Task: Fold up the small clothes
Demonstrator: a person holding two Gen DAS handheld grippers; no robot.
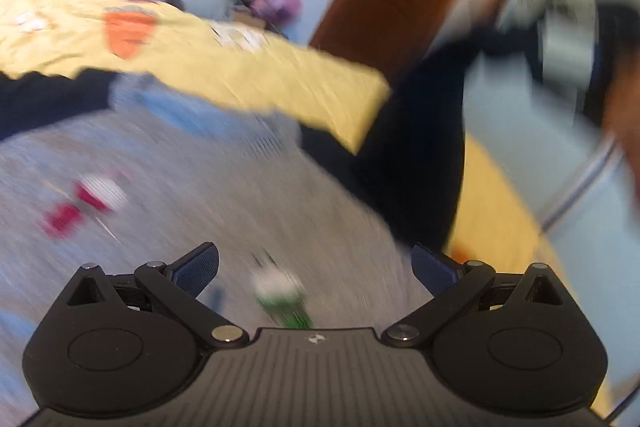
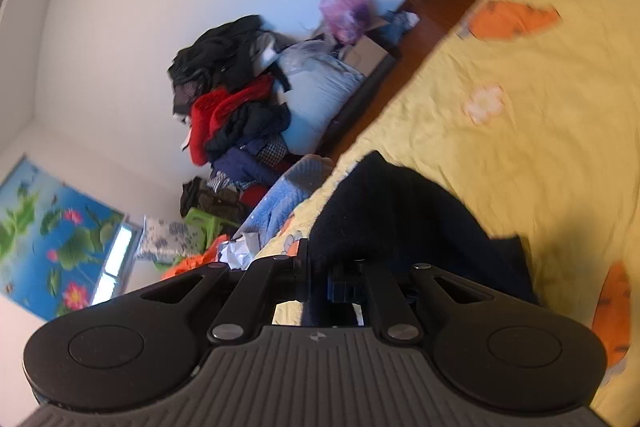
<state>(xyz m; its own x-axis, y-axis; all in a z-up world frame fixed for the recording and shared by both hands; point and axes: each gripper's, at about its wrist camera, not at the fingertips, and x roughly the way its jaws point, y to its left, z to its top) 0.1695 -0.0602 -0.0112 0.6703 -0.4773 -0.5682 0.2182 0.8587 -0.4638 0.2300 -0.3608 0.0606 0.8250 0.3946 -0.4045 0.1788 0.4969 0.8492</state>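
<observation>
My right gripper (image 2: 320,283) pinches dark garment (image 2: 400,211) above yellow bedspread (image 2: 520,147); left gripper (image 1: 316,271) wide, empty. Risk: thin pinch slips, garment drops onto bedspread.

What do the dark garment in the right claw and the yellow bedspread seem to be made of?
Dark garment: looks like soft, matte navy fleece or knit, with a fuzzy edge and limp drape, pinched in the right claw. Bedspread: probably quilted cotton, matte yellow, with puckered stitching and orange printed or appliquéd shapes.
</observation>
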